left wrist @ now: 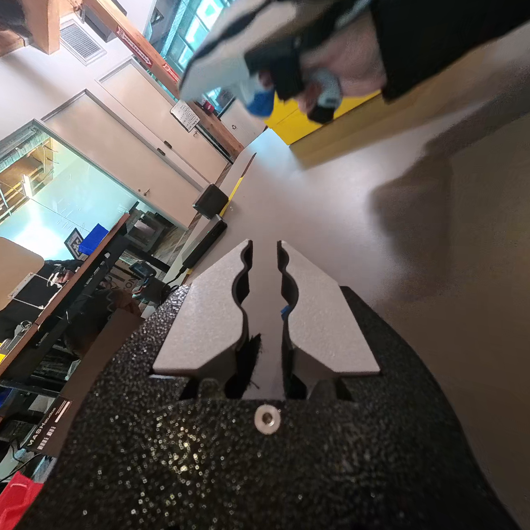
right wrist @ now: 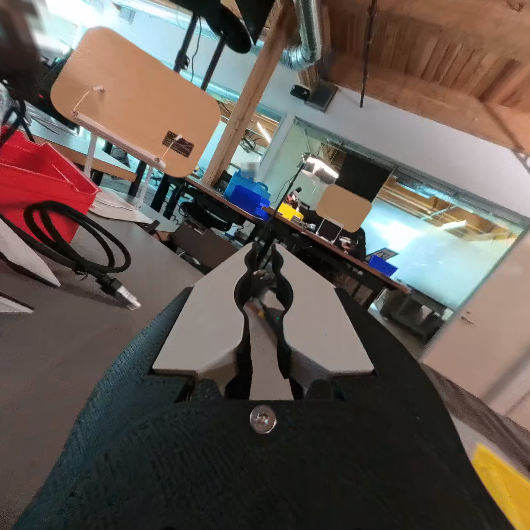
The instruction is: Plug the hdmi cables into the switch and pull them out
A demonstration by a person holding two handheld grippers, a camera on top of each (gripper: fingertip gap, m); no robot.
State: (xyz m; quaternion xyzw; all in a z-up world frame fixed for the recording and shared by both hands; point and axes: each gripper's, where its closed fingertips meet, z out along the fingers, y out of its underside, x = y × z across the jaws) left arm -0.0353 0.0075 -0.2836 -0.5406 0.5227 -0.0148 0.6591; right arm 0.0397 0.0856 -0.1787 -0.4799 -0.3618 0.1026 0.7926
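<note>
In the left wrist view the HDMI switch [left wrist: 202, 246], a long dark box with small green lights, lies at the table's left edge, left of my fingertips. My left gripper [left wrist: 264, 246] hovers over the bare grey table [left wrist: 315, 206] with its jaws a little apart and nothing between them. My right gripper [right wrist: 263, 252] has its jaws almost together, with only background showing in the slit. It also shows blurred in the left wrist view [left wrist: 200, 77], held high by a hand. A coiled black HDMI cable [right wrist: 77, 243] with a metal-tipped plug [right wrist: 126, 296] lies on the table to the right gripper's left.
A black cube [left wrist: 210, 200] sits just beyond the switch at the table edge. A red bin [right wrist: 34, 189] stands behind the cable coil. A yellow box [left wrist: 301, 120] is at the far end of the table. Other work tables and people are in the background. The left gripper's tips are roughly 15 cm from the right gripper's.
</note>
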